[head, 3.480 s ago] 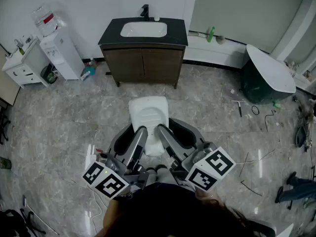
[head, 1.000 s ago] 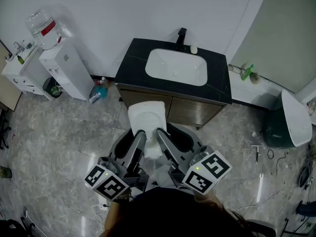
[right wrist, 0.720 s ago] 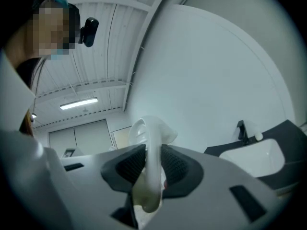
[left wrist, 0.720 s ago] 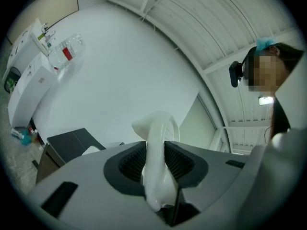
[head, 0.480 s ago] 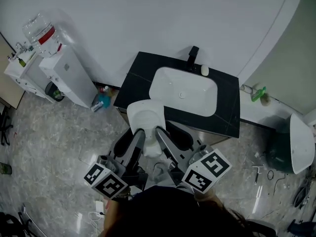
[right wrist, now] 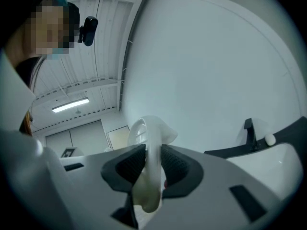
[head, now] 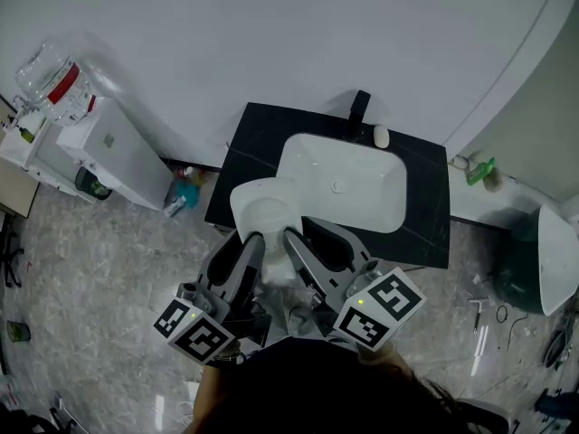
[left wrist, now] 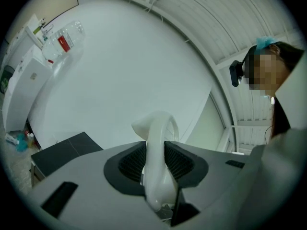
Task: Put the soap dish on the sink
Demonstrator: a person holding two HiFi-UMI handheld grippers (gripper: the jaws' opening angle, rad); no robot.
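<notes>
**Grey-veined floor, black vanity, dish carried at its front corner**

Against a plain white wall stands a black countertop (head: 246, 147) with a white basin (head: 362, 202) sunk into it, a drain at its middle. A black faucet (head: 360, 107) rises behind it, with a small white lump (head: 382, 136) just beside. The soap dish (head: 265, 208) is white and glossy, with a rounded rim and a shallow oval hollow. It hangs over the counter's front left corner. The left gripper (head: 240, 247) and right gripper (head: 315, 242) each clamp its rim edge-on between ribbed pads.
</notes>
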